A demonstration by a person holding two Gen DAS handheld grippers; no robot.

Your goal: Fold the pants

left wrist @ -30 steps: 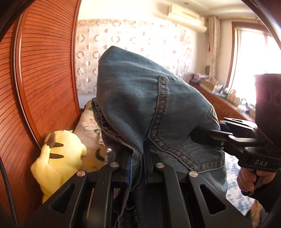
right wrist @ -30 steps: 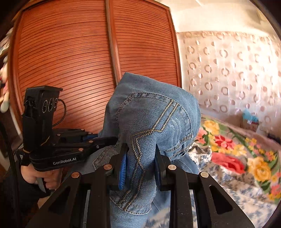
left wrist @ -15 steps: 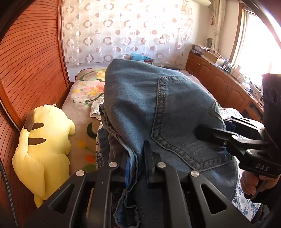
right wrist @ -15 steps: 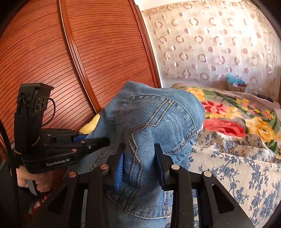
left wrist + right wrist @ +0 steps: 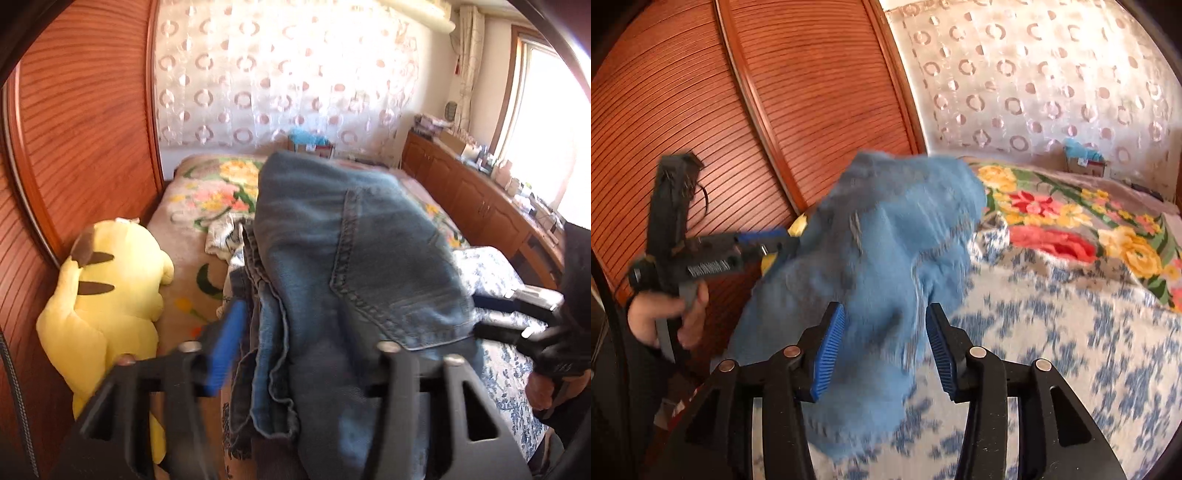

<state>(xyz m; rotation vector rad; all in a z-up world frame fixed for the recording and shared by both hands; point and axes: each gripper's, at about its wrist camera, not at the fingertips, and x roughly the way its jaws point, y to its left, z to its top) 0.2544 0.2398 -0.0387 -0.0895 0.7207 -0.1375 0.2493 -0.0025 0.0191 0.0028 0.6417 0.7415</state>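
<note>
Both grippers stand with their jaws spread wide, the jeans (image 5: 354,266) lying loose between the blue pads above the bed (image 5: 1052,332). The left gripper (image 5: 306,347) and the right gripper (image 5: 884,343) appear to be letting the bundle drop. To do this well, both should let go together and draw straight back, so the denim does not snag.
</note>
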